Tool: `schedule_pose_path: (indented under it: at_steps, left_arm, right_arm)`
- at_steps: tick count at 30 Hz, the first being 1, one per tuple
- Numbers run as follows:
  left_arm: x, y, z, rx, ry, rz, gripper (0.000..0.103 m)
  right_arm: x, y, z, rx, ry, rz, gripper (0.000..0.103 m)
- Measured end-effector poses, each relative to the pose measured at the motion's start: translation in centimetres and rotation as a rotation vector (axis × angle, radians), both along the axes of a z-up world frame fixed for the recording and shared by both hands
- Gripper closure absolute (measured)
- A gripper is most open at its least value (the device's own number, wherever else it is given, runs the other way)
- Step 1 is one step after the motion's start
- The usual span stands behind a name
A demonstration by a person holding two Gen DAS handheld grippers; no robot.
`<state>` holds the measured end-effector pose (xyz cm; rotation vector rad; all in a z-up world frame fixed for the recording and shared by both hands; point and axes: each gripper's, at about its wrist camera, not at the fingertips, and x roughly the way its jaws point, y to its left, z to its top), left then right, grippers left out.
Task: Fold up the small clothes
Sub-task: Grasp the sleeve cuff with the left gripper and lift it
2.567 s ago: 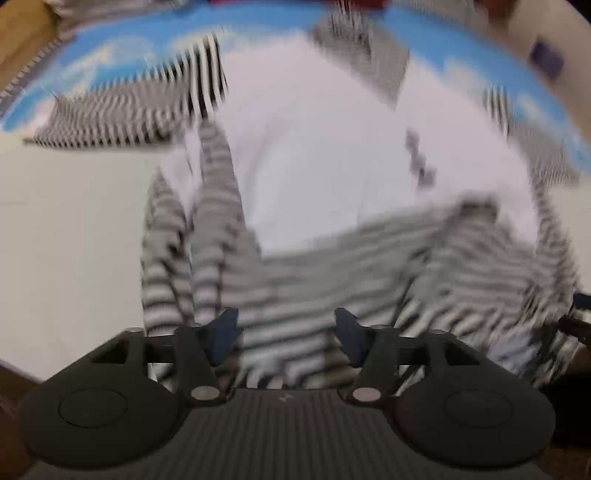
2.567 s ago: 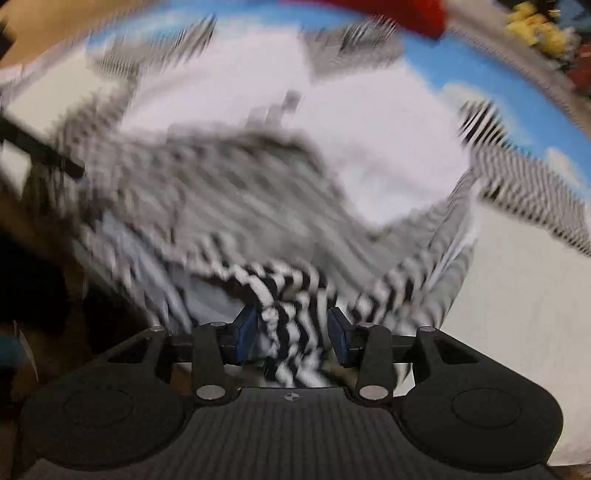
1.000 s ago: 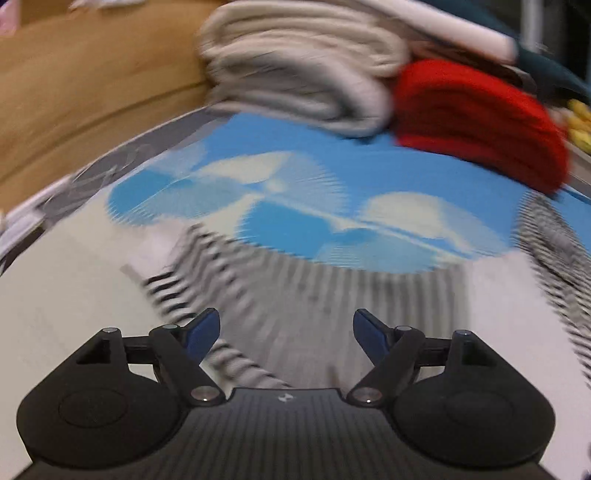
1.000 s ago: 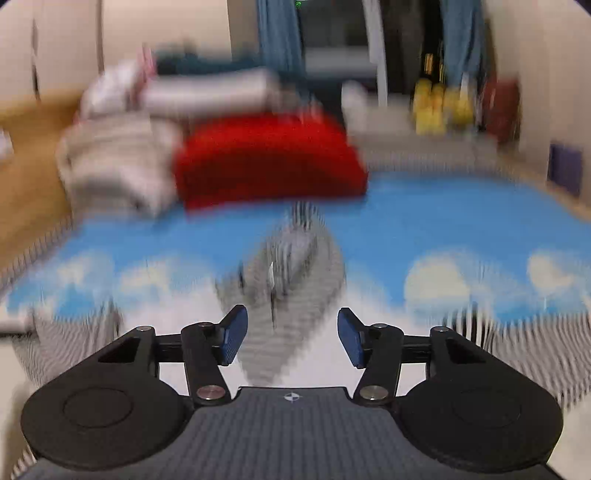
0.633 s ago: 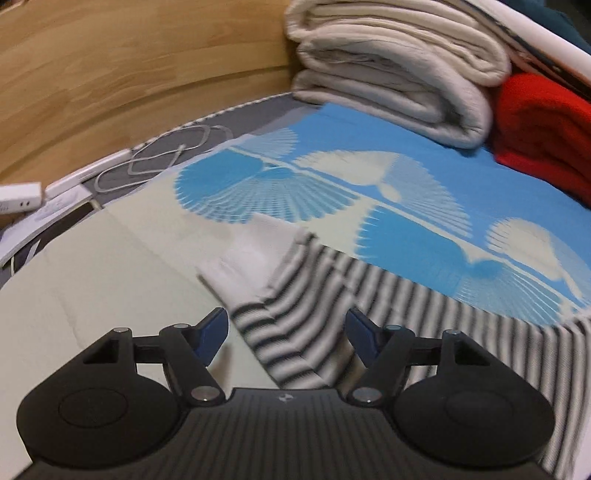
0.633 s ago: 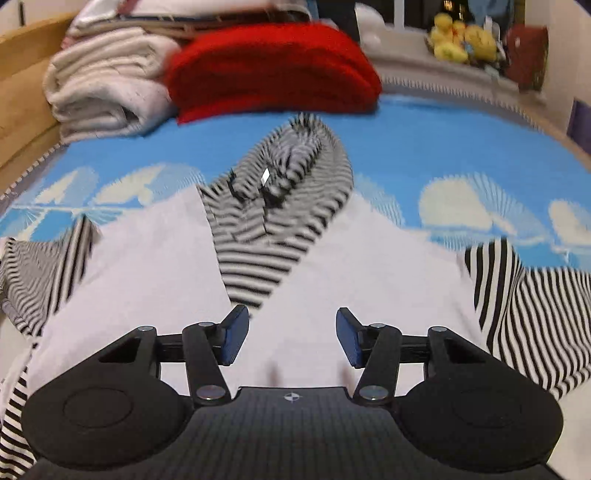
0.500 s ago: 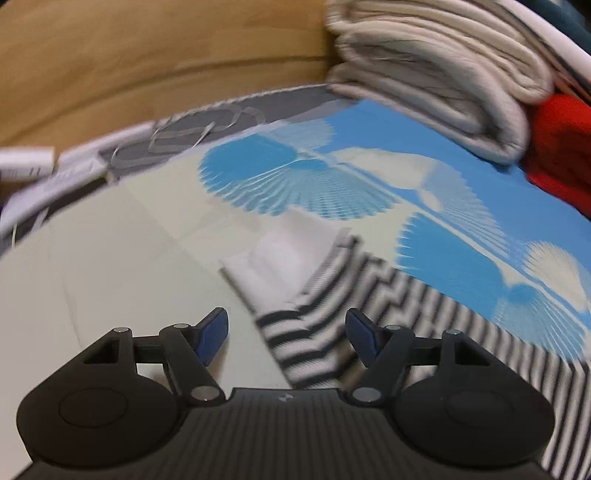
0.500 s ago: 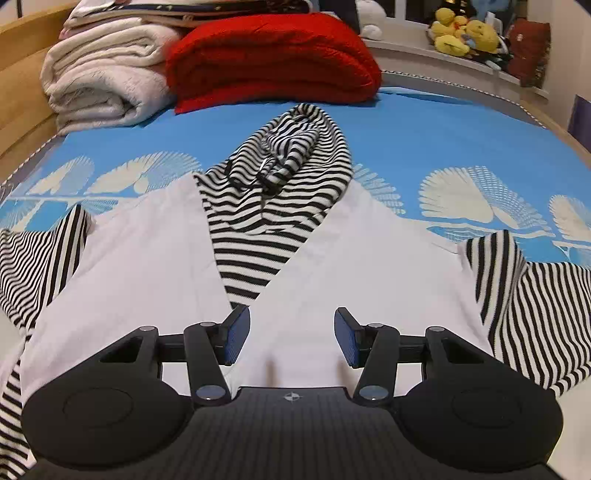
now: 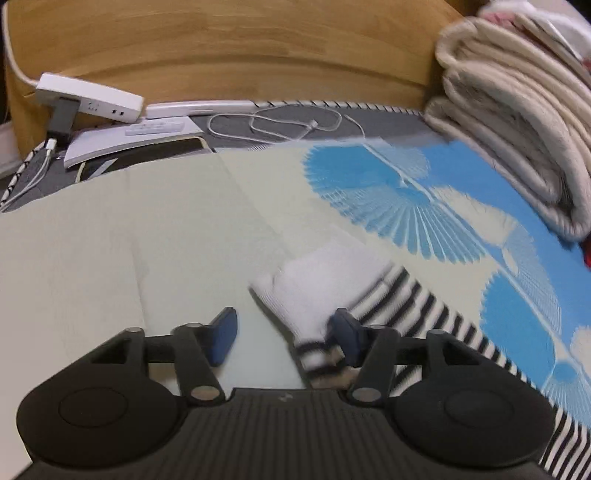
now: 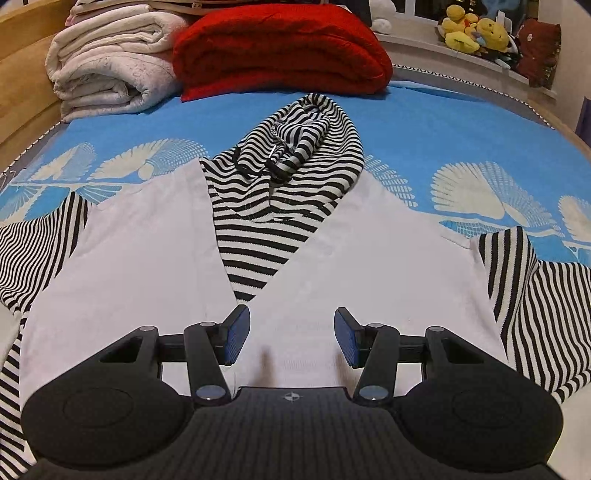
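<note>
A small hooded top lies flat on the bed: a white body (image 10: pixel 147 258), a black-and-white striped hood (image 10: pixel 295 155) and striped sleeves spread to the left (image 10: pixel 40 251) and right (image 10: pixel 524 295). My right gripper (image 10: pixel 291 338) is open and empty over the white body, below the hood. In the left wrist view, my left gripper (image 9: pixel 284 338) is open around the white cuff (image 9: pixel 317 280) of the striped left sleeve (image 9: pixel 436 325). The cuff lies between the fingers, closer to the right one.
Folded cream blankets (image 10: pixel 107 62) and a red blanket (image 10: pixel 280 48) are stacked at the bed's far end. Plush toys (image 10: pixel 476 33) sit on a ledge at back right. A power strip (image 9: pixel 92 98), cable (image 9: pixel 280 125) and wooden headboard (image 9: pixel 221 48) lie past the left sleeve.
Both grippers let go of the striped fabric and swung up over the spread top. In the last half second the left gripper moved left and closer to the cuff. The right gripper held still.
</note>
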<state>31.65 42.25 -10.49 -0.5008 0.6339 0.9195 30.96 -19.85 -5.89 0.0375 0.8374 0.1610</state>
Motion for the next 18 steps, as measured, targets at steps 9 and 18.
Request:
schedule_pose_path:
  at_steps: [9,18]
  left_arm:
    - [1.5,-4.5,6.0,0.112,-0.057,-0.145,0.094]
    - [0.2,-29.3,17.4,0.061,-0.276,-0.706,0.095]
  right_arm:
    - [0.5,-2.5,0.0,0.045,0.032,-0.118,0.051]
    - [0.5,-7.7,2.6,0.214,0.001,-0.270,0.101]
